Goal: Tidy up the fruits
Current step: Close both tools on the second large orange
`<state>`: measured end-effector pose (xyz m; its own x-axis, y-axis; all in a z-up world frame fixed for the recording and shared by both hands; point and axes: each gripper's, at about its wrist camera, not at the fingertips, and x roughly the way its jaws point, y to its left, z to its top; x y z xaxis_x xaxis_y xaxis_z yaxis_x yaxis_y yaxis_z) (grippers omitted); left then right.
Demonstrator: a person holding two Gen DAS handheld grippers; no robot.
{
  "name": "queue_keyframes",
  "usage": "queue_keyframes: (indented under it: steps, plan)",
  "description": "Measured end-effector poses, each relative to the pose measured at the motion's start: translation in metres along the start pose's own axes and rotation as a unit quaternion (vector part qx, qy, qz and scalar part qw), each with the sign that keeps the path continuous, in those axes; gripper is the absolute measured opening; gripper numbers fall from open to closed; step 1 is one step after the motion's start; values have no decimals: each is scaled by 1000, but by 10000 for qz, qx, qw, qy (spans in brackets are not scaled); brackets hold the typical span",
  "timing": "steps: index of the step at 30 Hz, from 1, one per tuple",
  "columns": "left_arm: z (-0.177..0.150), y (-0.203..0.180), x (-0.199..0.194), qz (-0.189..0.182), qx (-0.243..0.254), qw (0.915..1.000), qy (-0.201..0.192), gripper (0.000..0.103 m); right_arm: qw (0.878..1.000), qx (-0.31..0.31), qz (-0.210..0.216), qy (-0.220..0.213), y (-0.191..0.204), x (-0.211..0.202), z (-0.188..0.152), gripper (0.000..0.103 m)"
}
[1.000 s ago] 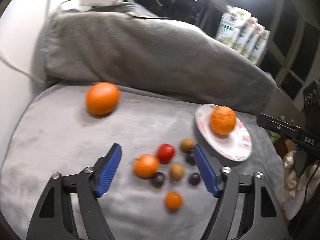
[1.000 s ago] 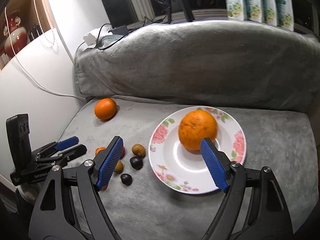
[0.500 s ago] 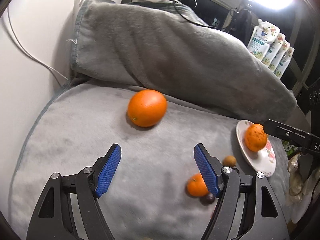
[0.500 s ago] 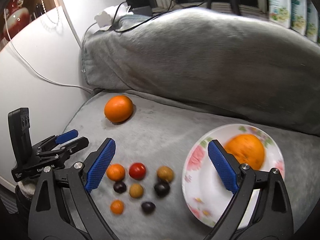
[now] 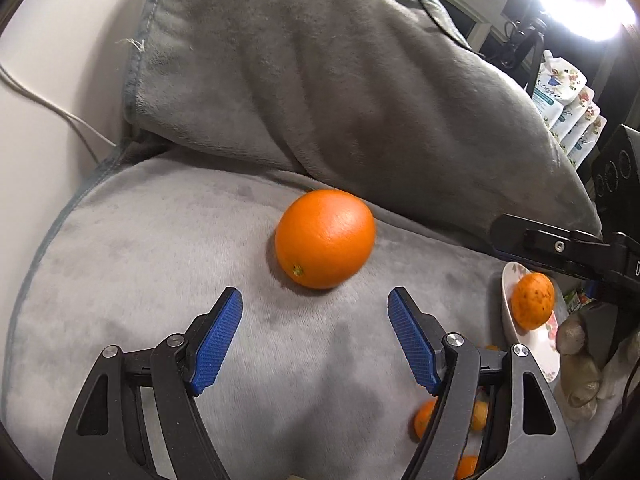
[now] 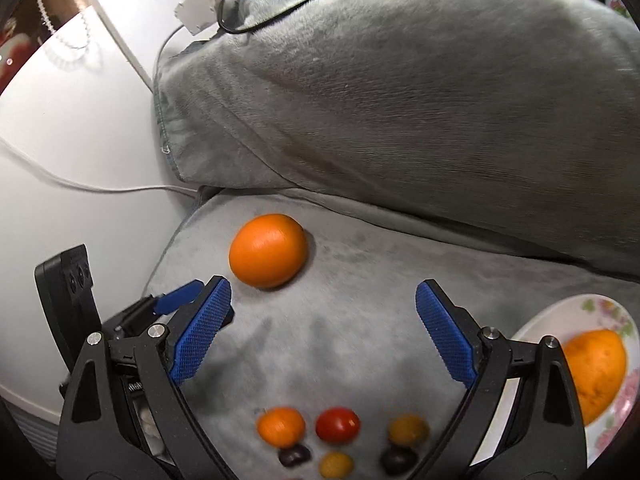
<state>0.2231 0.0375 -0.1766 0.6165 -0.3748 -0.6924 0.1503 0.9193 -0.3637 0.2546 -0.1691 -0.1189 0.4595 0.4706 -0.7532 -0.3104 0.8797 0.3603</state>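
A large orange (image 5: 325, 238) (image 6: 268, 255) lies on the grey blanket near the cushion. My left gripper (image 5: 314, 312) stands open just short of it, nothing between the blue pads. My right gripper (image 6: 323, 307) is open too, with the orange beyond its left pad. A second, speckled orange (image 5: 533, 306) (image 6: 596, 374) rests on the floral plate (image 5: 516, 332) (image 6: 612, 312) at the right. Several small fruits lie in a cluster: a small orange one (image 6: 280, 426), a red one (image 6: 337, 424), a yellow-brown one (image 6: 408, 429) and dark ones (image 6: 294, 455).
A big grey cushion (image 5: 340, 92) (image 6: 400, 80) rises behind the fruit. White wall and a cable (image 6: 100, 188) bound the left side. A white power adapter (image 6: 198, 10) sits atop the cushion. Pouches (image 5: 568, 100) stand at the far right. The blanket's edge (image 5: 52, 232) curves at left.
Both grippers have swung left toward the large orange, which now looks bigger and nearer. The plate has slid to the right edge of both views. The right jaws have widened.
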Motion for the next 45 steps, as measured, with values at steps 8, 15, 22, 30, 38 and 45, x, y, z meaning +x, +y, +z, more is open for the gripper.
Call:
queue_keyframes:
  steps: [8, 15, 22, 30, 38, 45]
  plan:
    - [13, 16, 22, -347, -257, 9989, 182, 75, 9999, 31, 63, 73, 16, 33, 15, 96]
    - [14, 26, 29, -579, -456, 9971, 213, 75, 9998, 74, 119, 144, 25, 59, 25, 95]
    - [11, 24, 32, -557, -368, 9975, 211, 73, 9995, 83, 89, 286, 29, 84, 26, 87]
    - [8, 18, 38, -544, -265, 9979, 230, 69, 9991, 111, 130, 393, 31, 102, 27, 83]
    - [4, 16, 44, -683, -161, 9971, 279, 57, 9983, 28, 302, 497, 42, 110, 26, 71]
    - [2, 13, 43, -663, -116, 9974, 273, 57, 9985, -59, 241, 489, 46, 111, 25, 70]
